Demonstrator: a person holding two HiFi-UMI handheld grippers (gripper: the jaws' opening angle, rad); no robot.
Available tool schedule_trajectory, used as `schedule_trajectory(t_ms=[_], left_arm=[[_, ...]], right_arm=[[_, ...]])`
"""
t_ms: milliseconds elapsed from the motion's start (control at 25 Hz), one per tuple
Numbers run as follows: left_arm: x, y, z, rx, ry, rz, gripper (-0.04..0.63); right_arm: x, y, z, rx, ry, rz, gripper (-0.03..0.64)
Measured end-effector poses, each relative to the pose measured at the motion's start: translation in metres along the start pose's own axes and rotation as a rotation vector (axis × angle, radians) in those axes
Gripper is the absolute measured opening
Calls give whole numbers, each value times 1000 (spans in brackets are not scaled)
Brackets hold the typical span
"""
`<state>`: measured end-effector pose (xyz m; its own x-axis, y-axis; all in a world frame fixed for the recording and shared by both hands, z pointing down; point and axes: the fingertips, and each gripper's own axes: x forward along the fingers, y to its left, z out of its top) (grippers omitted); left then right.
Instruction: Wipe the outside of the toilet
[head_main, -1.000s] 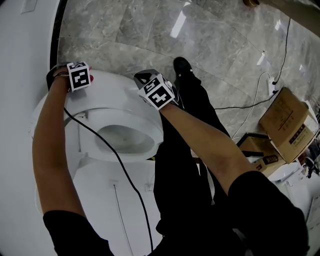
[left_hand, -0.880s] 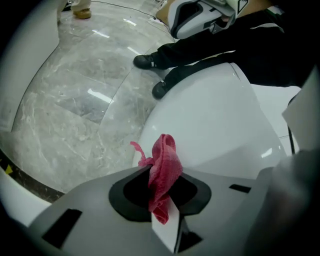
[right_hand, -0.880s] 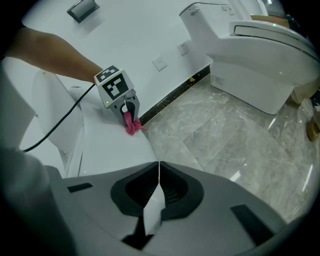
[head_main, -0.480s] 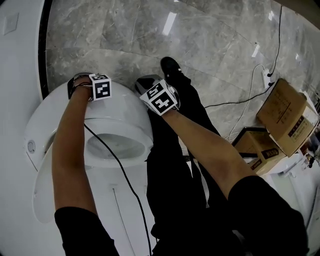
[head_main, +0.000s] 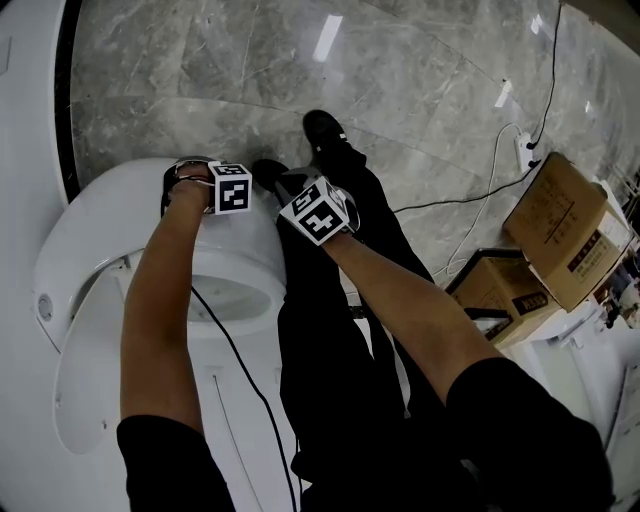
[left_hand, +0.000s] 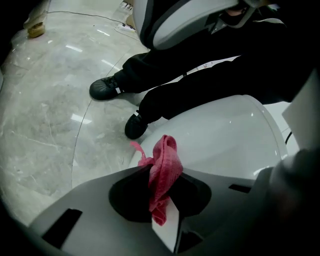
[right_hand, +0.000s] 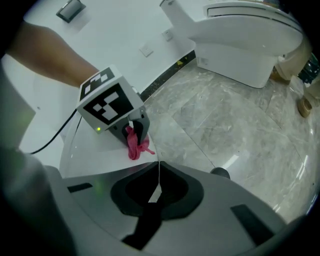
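- Pink woven cloth (left_hand: 162, 170): you hold it pinched between the jaws of the left gripper (right_hand: 134, 135). A bunched fold and a loose strand stand out past the jaw tips.
- White ceramic toilet (head_main: 100, 225): the cloth lies at the rounded front of the bowl's outer shell (left_hand: 225, 135). In the right gripper view it hangs down onto that white surface, though firm contact cannot be confirmed.
- Left gripper, head view: its marker cube sits over the bowl's front edge, with your forearm stretched across the open seat.
- Right gripper (right_hand: 158, 186): its jaws are pressed together with nothing between them. It sits just beside the left gripper, off the bowl's front right, and faces the cloth.
- Black cable (head_main: 235, 340): it runs from the left gripper back along your arm and crosses the bowl opening.
- Black shoes (left_hand: 106, 89): they stand on the grey marble floor (head_main: 400, 90), just in front of the bowl and near both grippers.
- Brown cardboard boxes (head_main: 565, 230): these are well apart, on your right.
- Second white toilet (right_hand: 240, 35): it stands across the floor.
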<state>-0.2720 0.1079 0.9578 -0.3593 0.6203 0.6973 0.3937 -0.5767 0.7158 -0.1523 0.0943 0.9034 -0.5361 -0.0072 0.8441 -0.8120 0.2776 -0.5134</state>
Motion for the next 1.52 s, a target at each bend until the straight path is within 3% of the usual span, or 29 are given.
schedule_trajectory(t_ms=[200, 400, 520, 600, 720, 840, 1000, 1120, 1320, 1520], left_arm=[[9, -11, 39, 39, -33, -24, 80], [19, -43, 103, 76, -136, -108, 81], [15, -54, 125, 59, -198, -151, 82], [-1, -42, 121, 21, -245, -122, 83], [-40, 0, 77, -53, -281, 7, 83], [-77, 39, -19, -147, -211, 118, 83], [-101, 44, -154, -268, -62, 139, 83], [-106, 45, -223, -335, -7, 174, 83], [-75, 35, -278, -386, 96, 142, 83], [-47, 30, -271, -350, 123, 66, 83]], right_arm=[[-2, -3, -42, -31, 78, 1, 34], [-10, -11, -54, -52, 92, -24, 34], [-12, -25, -55, -91, 100, -92, 34], [-14, -32, -47, -87, 78, -127, 34], [-16, -21, -22, -82, 22, -120, 34], [-9, 2, 18, -135, -40, -78, 34], [8, 25, 73, -176, -106, -42, 34], [22, 39, 108, -164, -155, -10, 34], [48, 57, 139, -134, -190, 35, 34], [61, 64, 132, -144, -158, 58, 34]])
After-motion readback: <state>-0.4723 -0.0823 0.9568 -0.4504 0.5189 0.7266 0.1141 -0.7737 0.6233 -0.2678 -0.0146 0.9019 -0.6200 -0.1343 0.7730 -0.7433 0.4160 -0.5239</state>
